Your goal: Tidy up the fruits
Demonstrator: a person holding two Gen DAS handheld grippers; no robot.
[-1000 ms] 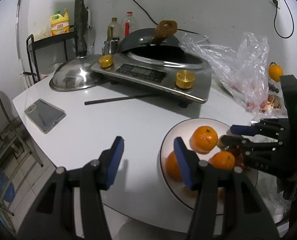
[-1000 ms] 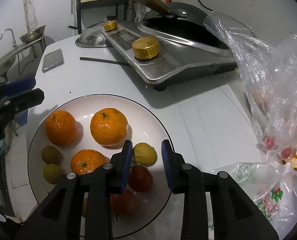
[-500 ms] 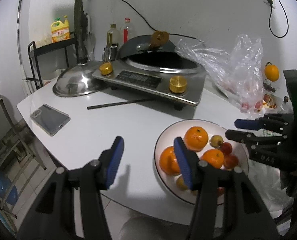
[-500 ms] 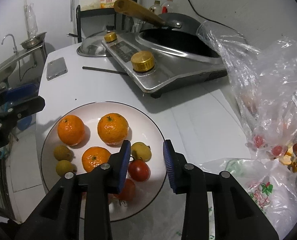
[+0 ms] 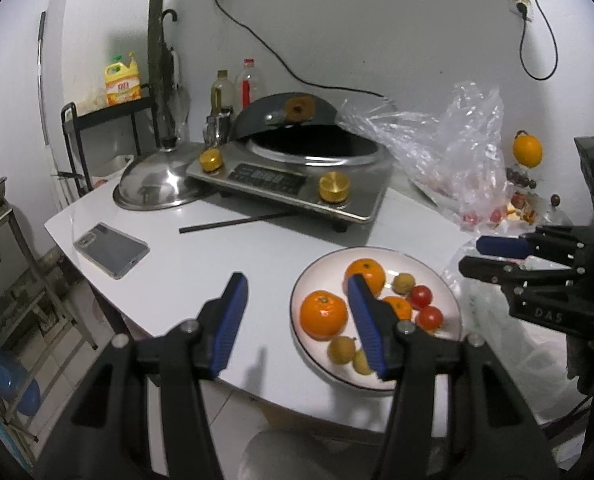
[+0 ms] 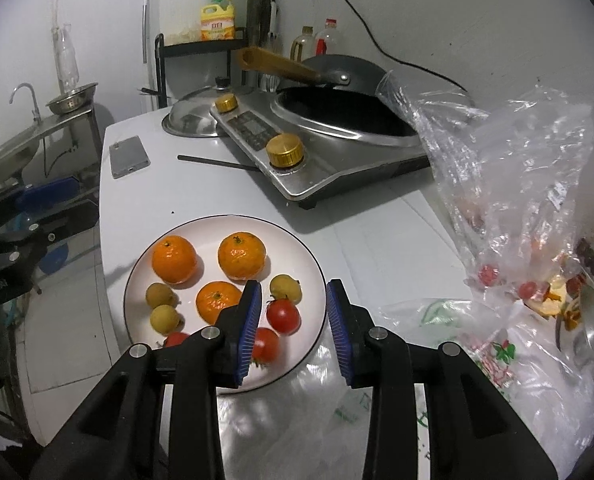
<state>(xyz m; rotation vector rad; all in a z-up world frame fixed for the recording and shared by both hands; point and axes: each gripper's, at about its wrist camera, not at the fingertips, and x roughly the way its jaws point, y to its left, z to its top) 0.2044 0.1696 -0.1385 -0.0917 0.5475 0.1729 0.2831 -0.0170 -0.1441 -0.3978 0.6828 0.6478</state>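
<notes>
A white plate sits near the front edge of the white table. It holds three oranges, several small yellow-brown fruits and red tomatoes. My right gripper is open and empty, raised above the plate's right rim. My left gripper is open and empty, raised over the table just left of the plate. The right gripper also shows in the left wrist view. More fruit lies in clear plastic bags at the right, and one orange is beyond them.
An induction cooker with a black wok stands behind the plate. A steel lid, a phone and a dark chopstick lie to the left. A printed plastic bag covers the table's right front. A sink is far left.
Both grippers have pulled back and risen away from the plate, so the plate looks smaller. The right gripper's jaws have opened wider. The fruit on the plate has not moved.
</notes>
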